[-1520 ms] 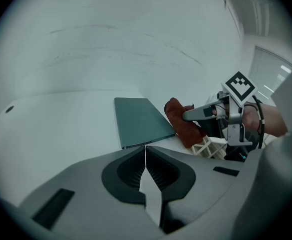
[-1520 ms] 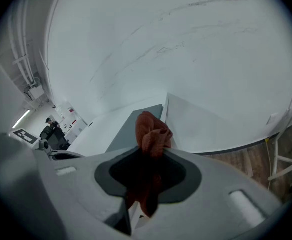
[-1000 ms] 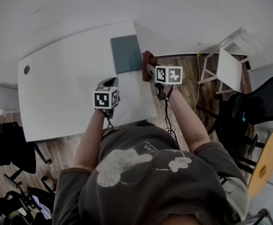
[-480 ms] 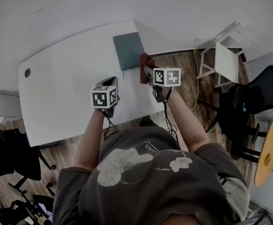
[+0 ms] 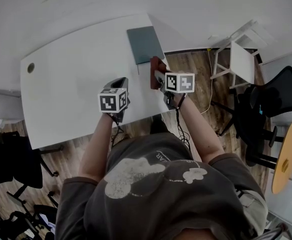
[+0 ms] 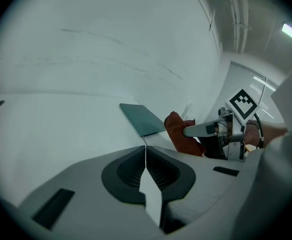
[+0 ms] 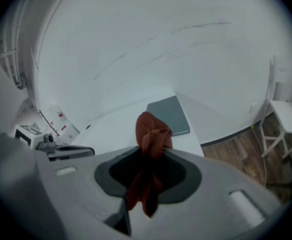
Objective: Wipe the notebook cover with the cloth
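A dark grey-green notebook (image 5: 146, 44) lies flat at the far right corner of the white table (image 5: 70, 91); it also shows as the notebook (image 6: 141, 119) and the notebook (image 7: 169, 115) in the gripper views. My right gripper (image 5: 157, 74) is shut on a rust-red cloth (image 7: 151, 144), bunched and hanging between the jaws, held short of the notebook near the table's right edge. The cloth (image 5: 157, 65) and the cloth (image 6: 181, 136) show there too. My left gripper (image 5: 119, 86) hovers over the table with its jaws pressed together on nothing.
A white stool or small table (image 5: 241, 59) stands on the wooden floor right of the table. Black office chairs (image 5: 281, 99) sit further right, more chairs at the lower left. A cable hole (image 5: 30, 67) marks the table's left end.
The right gripper with the cloth has drawn back off the notebook's near right corner toward me. The view shifted, so the notebook sits further from both grippers.
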`<state>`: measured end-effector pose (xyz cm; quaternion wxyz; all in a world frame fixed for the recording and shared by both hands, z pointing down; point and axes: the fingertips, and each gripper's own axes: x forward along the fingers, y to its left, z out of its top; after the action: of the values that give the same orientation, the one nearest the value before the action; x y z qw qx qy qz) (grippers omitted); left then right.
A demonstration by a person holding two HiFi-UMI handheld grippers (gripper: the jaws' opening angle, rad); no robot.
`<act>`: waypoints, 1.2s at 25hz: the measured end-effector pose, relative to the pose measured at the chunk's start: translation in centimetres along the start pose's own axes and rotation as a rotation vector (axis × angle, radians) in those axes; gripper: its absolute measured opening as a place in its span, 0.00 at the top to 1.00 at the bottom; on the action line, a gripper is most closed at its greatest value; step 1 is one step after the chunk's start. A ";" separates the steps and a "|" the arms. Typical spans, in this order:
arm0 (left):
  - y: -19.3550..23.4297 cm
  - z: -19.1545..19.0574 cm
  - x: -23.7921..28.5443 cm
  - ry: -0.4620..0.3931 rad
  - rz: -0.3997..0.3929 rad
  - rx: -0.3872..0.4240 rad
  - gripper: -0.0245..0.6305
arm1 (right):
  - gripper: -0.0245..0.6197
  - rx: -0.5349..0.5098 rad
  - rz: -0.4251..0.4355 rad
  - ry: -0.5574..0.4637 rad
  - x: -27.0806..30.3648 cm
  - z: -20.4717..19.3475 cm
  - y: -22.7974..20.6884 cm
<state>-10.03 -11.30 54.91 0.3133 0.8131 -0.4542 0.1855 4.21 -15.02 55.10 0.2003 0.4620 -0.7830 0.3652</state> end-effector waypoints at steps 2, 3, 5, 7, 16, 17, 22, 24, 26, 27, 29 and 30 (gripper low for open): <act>0.1 -0.6 -1.0 -0.003 -0.004 0.002 0.97 | 0.81 -0.003 0.003 -0.003 -0.2 -0.6 1.0; 0.3 -0.9 -1.6 -0.004 -0.004 0.001 0.97 | 0.81 -0.003 0.005 -0.007 -0.3 -0.9 1.5; 0.8 -1.5 -2.7 -0.008 0.000 -0.004 0.97 | 0.81 -0.001 0.007 -0.014 -0.5 -1.4 2.6; 1.2 -2.1 -3.8 -0.016 0.002 -0.011 0.97 | 0.81 -0.002 0.010 -0.016 -0.9 -2.1 3.6; 1.3 -4.5 -8.7 -0.042 -0.025 -0.008 0.97 | 0.81 0.016 -0.006 -0.017 -2.5 -6.6 7.4; 1.4 -4.8 -9.3 -0.045 -0.029 -0.005 0.97 | 0.81 0.015 -0.009 -0.019 -2.7 -7.1 8.0; 1.8 -5.9 -12.1 -0.056 -0.050 0.000 0.97 | 0.81 0.022 -0.020 -0.047 -4.2 -8.9 10.4; 1.5 -6.4 -12.7 -0.055 -0.067 -0.003 0.97 | 0.81 0.030 -0.031 -0.057 -4.9 -9.5 10.8; 1.5 -6.9 -13.2 -0.051 -0.082 0.001 0.97 | 0.81 0.041 -0.039 -0.071 -5.5 -10.1 11.2; 1.5 -7.1 -13.4 -0.048 -0.088 0.004 0.97 | 0.81 0.047 -0.040 -0.082 -5.9 -10.3 11.5; 1.5 -7.3 -13.7 -0.047 -0.097 0.006 0.97 | 0.81 0.066 -0.034 -0.112 -6.5 -10.8 11.9; 1.5 -7.4 -13.7 -0.048 -0.101 0.003 0.97 | 0.81 0.077 -0.031 -0.124 -6.8 -11.0 12.0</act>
<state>-18.53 1.69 52.76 0.3102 0.8396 -0.4198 0.1508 -3.11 0.93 53.23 0.1393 0.5032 -0.7719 0.3628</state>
